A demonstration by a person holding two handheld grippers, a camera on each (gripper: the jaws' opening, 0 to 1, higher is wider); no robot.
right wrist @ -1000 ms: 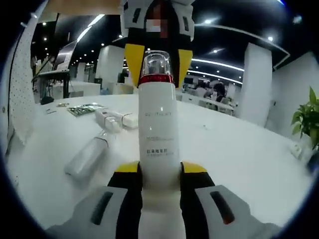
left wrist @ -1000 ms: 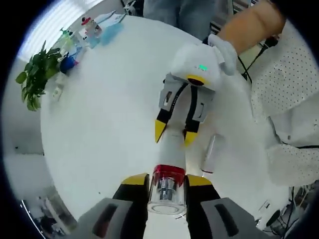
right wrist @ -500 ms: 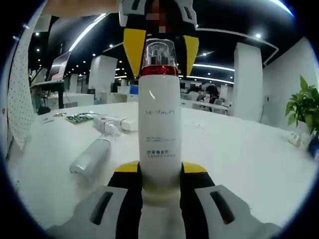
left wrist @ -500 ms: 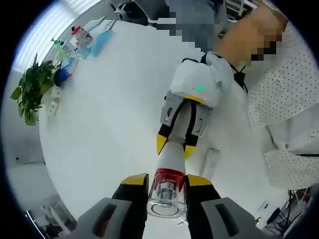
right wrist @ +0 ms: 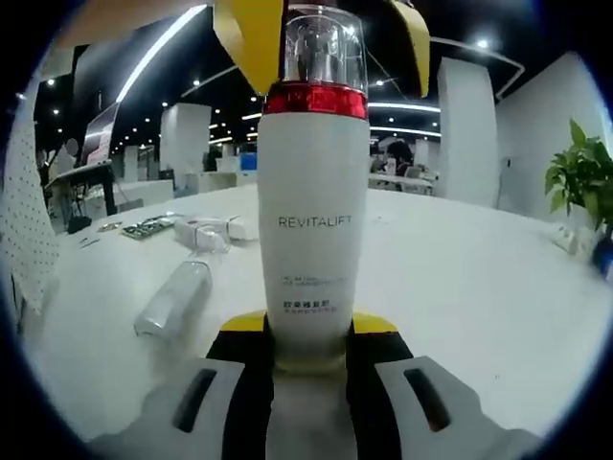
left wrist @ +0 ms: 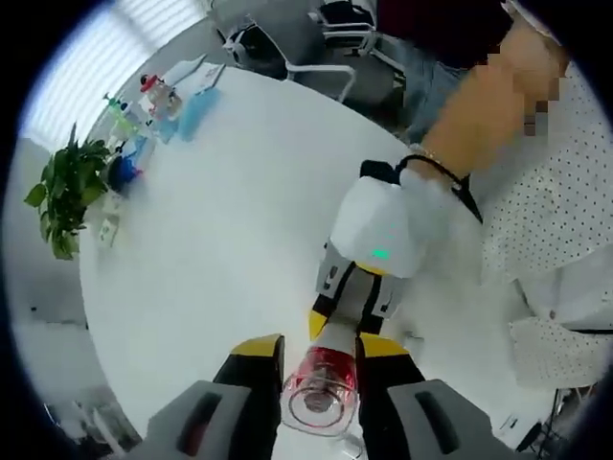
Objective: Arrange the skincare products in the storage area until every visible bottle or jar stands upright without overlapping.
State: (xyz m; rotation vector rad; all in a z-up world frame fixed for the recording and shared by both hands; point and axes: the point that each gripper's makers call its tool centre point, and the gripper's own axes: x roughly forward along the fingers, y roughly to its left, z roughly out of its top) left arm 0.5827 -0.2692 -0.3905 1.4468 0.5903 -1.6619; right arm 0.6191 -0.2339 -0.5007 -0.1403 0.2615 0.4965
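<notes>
Here, in the left gripper view, the left gripper [left wrist: 321, 356] has its yellow-tipped jaws closed on the clear cap and red collar of the white bottle [left wrist: 324, 391], seen from above. The right gripper [left wrist: 347, 321] comes in from beyond, held by a gloved hand [left wrist: 391, 222], with its jaws clamped on the bottle's lower body. The round white table [left wrist: 220, 240] spreads wide and bare to the left of the bottle; its far curved edge carries a potted plant [left wrist: 65, 192] and a cluster of small items [left wrist: 158, 91], well apart from the grippers. A polka-dot sleeve [left wrist: 541, 201] crowds the right side.

In the right gripper view, the bottle [right wrist: 314, 230] stands upright, marked REVITALIFT, its base gripped between the right gripper's [right wrist: 311, 335] jaws, and the left gripper's yellow tips pinch the cap at the top. To the left a clear bottle [right wrist: 172, 299] lies on its side on the table [right wrist: 479, 287], and farther off a white tube [right wrist: 215, 230] lies flat. The tabletop to the right is open up to the plant [right wrist: 579, 187] at the edge.
</notes>
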